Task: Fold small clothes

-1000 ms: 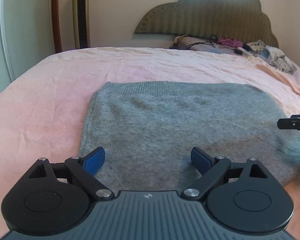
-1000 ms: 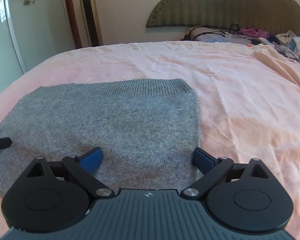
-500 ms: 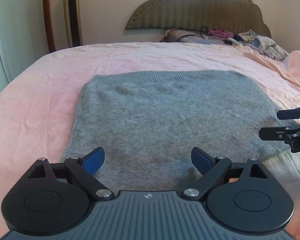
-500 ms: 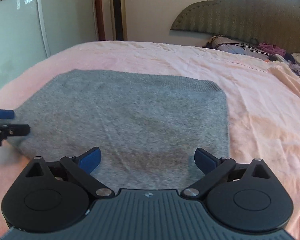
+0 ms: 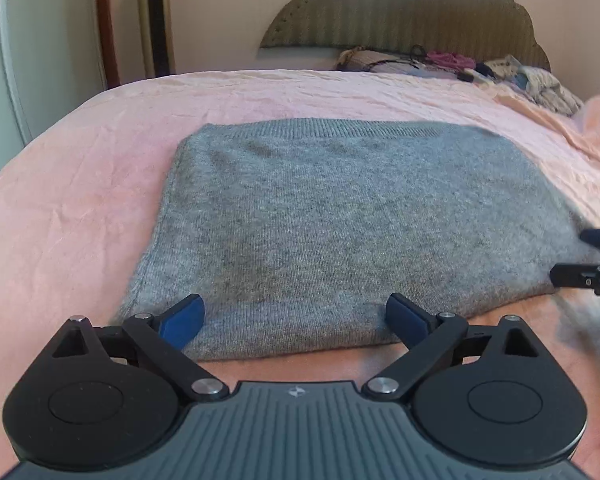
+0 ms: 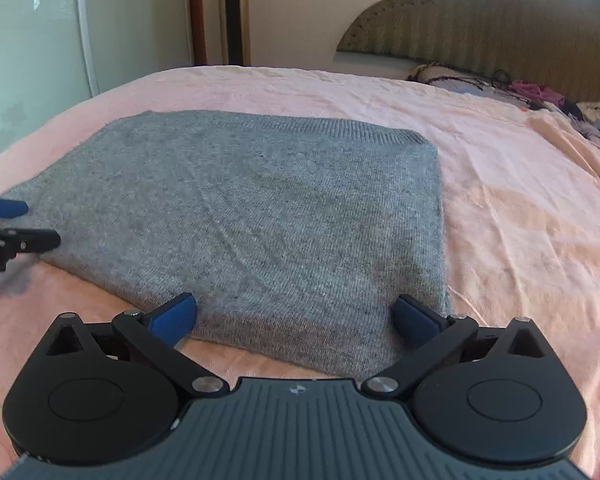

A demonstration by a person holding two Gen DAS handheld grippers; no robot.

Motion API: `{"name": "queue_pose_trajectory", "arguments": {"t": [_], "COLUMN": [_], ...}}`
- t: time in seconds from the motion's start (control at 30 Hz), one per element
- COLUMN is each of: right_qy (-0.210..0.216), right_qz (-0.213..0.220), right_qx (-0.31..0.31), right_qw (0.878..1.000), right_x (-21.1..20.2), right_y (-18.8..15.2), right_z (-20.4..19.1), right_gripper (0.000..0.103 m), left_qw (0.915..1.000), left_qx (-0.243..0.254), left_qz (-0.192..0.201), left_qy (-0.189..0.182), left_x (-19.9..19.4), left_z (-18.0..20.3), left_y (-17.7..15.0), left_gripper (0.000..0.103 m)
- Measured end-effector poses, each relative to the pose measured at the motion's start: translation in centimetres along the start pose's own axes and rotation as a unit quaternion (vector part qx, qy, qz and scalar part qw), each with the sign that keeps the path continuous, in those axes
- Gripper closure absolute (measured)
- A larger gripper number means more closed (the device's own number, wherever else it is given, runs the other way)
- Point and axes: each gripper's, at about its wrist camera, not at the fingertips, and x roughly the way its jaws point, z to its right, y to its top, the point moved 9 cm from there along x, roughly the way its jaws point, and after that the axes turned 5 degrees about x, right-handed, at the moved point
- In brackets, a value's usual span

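A grey knit garment (image 5: 340, 224) lies folded flat as a rectangle on the pink bed sheet (image 5: 80, 200); it also shows in the right wrist view (image 6: 260, 220). My left gripper (image 5: 296, 322) is open and empty, its blue pads just above the garment's near edge. My right gripper (image 6: 296, 322) is open and empty over the garment's near right corner. The right gripper's fingertips (image 5: 580, 276) show at the garment's right edge in the left wrist view. The left gripper's fingertips (image 6: 24, 240) show at the garment's left edge in the right wrist view.
A padded headboard (image 5: 400, 12) stands at the far end of the bed, with a heap of clothes (image 5: 460, 66) below it. A tall tower fan (image 5: 154, 16) and a white wardrobe door (image 6: 28, 40) stand at the left wall.
Both grippers have pulled back towards me and lifted off the garment, so its near edge now shows in front of the pads. The garment lies still.
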Motion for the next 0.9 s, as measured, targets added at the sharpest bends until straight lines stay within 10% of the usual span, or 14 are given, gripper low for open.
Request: {"name": "queue_pose_trajectory", "arguments": {"t": [0.1,0.2,0.37,0.47,0.67,0.73,0.9], "right_qy": [0.003,-0.014,0.004,0.004,0.024,0.031,0.053], "right_qz": [0.025,0.063,0.07,0.068,0.076,0.079,0.096], "right_qx": [0.036,0.062,0.172,0.167,0.185,0.192,0.222], "right_qw": [0.999,0.996,0.983,0.984,0.98,0.978,0.969], "right_x": [-1.7,-3.3,-3.5,-3.3,-3.4,-3.4,-4.0], "right_y": [0.6,0.2,-1.0,-1.0,-0.9,-0.9,-0.9], "right_z": [0.7,2.5,5.8,5.7,6.1,6.3,6.9], "right_gripper": [0.0,0.0,0.0,0.0,0.0,0.0,0.0], "left_qw": [0.9915,0.9595,0.9109,0.897,0.9133,0.9215,0.936], "left_qx": [-0.124,-0.271,-0.397,-0.43,-0.404,-0.388,-0.349], "left_qz": [0.018,0.004,0.023,0.042,0.044,0.013,0.026], "left_qy": [-0.036,-0.077,-0.109,-0.091,-0.029,-0.013,0.037], "left_x": [-2.8,-4.0,-3.1,-1.7,-0.2,0.8,0.4], "left_z": [-1.9,-3.7,-5.7,-6.7,-6.3,-6.1,-5.5], "left_y": [-0.7,-3.1,-2.7,-1.8,-0.3,-0.6,0.8], "left_gripper": [0.004,0.004,0.004,0.005,0.02,0.095,0.098]}}
